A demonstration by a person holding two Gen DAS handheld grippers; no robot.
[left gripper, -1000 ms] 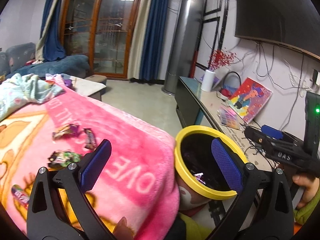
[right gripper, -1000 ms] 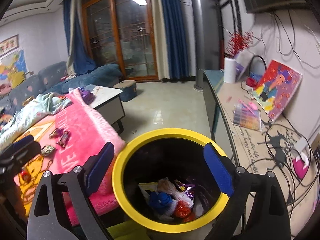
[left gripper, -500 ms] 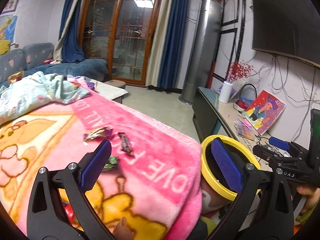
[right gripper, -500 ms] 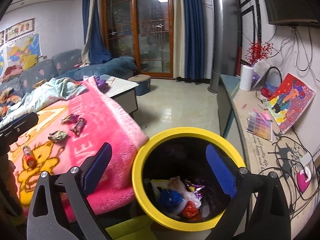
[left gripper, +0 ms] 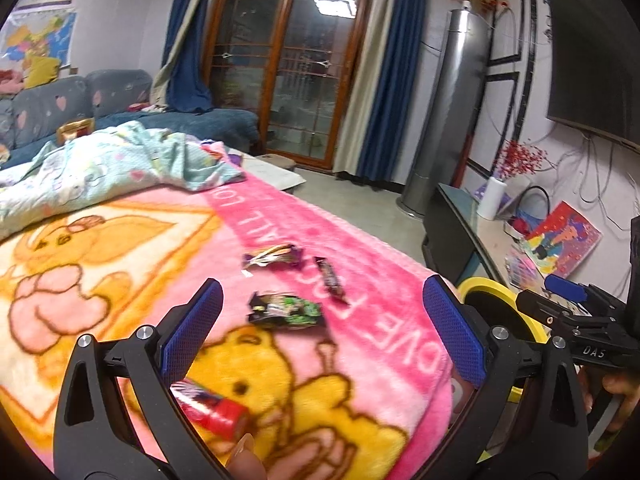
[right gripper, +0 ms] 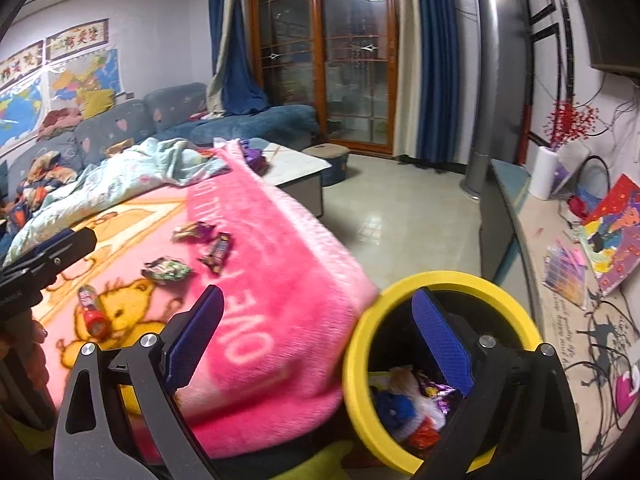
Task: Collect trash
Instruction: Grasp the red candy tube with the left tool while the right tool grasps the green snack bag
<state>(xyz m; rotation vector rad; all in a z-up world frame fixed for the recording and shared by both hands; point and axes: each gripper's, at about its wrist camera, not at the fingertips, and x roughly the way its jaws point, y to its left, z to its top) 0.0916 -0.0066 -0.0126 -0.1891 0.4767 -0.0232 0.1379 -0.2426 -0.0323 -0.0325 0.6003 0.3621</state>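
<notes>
Several candy wrappers lie on a pink blanket: a green-black one, a dark bar wrapper, a purple one and a red tube by the near edge. My left gripper hovers open over them with nothing between its fingers. In the right wrist view the same green wrapper, bar wrapper and red tube show. My right gripper is open and empty, above the blanket's edge and the yellow-rimmed bin, which holds trash.
A crumpled light-blue quilt lies at the blanket's far end, a blue sofa behind it. A low cabinet on the right carries a painting, cables and a paper roll. Tiled floor lies beyond the bin.
Both grippers have swung left, away from the bin and toward the blanket. The wrappers now sit between the left gripper's fingers in view. The bin has shifted to the right edge.
</notes>
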